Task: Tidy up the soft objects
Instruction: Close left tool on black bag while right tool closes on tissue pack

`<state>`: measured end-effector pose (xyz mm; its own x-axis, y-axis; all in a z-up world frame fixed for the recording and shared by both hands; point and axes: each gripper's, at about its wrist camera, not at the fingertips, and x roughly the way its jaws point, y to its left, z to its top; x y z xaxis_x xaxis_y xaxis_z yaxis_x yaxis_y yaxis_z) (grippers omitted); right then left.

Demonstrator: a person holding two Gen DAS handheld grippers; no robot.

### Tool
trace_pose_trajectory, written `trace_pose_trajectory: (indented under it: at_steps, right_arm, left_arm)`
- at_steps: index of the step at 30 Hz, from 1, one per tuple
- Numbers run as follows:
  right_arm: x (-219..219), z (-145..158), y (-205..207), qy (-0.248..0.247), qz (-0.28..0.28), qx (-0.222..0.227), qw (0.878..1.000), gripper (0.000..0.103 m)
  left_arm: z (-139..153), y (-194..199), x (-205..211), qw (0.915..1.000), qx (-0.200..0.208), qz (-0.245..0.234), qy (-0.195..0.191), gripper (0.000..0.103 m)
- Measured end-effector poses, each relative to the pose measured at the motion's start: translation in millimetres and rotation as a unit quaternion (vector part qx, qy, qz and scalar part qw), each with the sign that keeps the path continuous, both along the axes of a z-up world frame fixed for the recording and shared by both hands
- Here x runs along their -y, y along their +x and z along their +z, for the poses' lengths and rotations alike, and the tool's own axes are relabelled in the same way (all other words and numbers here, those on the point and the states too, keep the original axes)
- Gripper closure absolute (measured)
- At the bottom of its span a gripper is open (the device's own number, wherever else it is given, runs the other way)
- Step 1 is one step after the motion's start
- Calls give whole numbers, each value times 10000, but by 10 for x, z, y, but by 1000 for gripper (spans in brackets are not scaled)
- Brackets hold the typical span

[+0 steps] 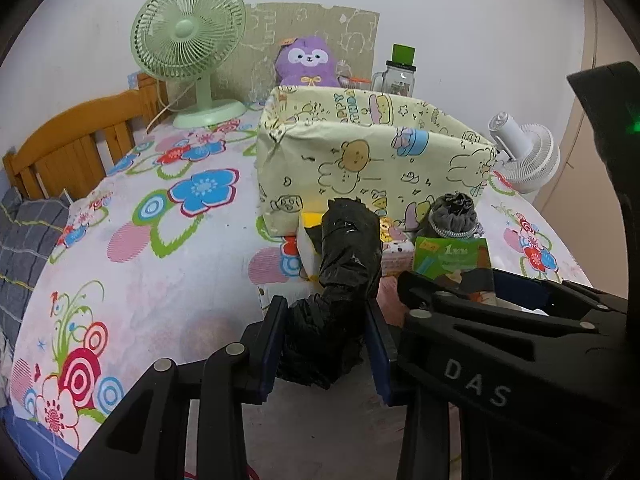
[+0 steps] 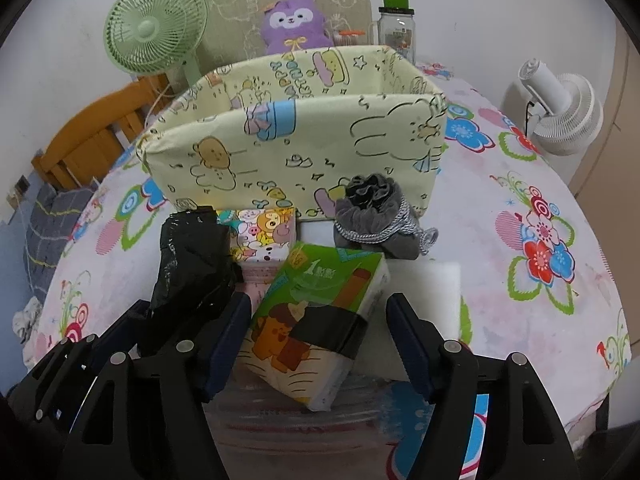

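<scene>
The left gripper (image 1: 326, 344) has its jaws squeezed tight on a crumpled black plastic bundle (image 1: 344, 264). The bundle sticks up and away from the jaws, over the flowery table (image 1: 160, 264).

The right gripper (image 2: 318, 344) has its jaws let go and standing apart. A green tissue pack (image 2: 320, 320) lies between them on the table. The left blue pad is right beside the pack's edge, and the right pad stands clear of it. A strip of black tape goes across the pack. In the right wrist view the black bundle rises just to the left of the right jaws.

A bit past the tissue pack lies a white foam block (image 2: 424, 280), off to the right of it. Past the pack to the left is a small pack with cartoon animals (image 2: 264, 236). Just beyond the right jaws' tips sits a gray drawstring pouch (image 2: 376, 220) with a ruffled top. It leans against the front wall of the box.

The yellow fabric box (image 2: 300, 148) stands past all these soft things. It has bunnies and bears drawn on it, and its top is open.

Farther off, behind the box, sits a purple plush toy (image 2: 292, 24). A green fan (image 2: 154, 32) stands to its left, and a glass jar with a green lid (image 2: 396, 24) stands to its right. A white fan (image 2: 560, 112) sits far off to the right. A wooden bed frame (image 1: 76, 136) shows far to the left.
</scene>
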<state>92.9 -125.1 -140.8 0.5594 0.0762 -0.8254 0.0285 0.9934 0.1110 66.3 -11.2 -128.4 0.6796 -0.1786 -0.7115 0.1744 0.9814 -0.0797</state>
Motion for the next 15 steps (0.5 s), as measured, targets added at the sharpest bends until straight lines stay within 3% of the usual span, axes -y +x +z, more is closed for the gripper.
trace_pose_trajectory:
  at_steps: [2, 7, 15]
  right_arm:
    - [-15, -13, -1, -14, -14, 28, 10000, 31]
    - [-74, 12, -24, 12, 139, 107, 9998, 50]
    - [-63, 72, -82, 14, 169, 230, 9996, 58]
  left_arm:
    - [-7, 0, -8, 10000, -10, -7, -34, 64]
    - [-7, -6, 0, 10000, -21, -67, -64, 64]
    - [21, -35, 53, 9999, 31, -107, -52, 64]
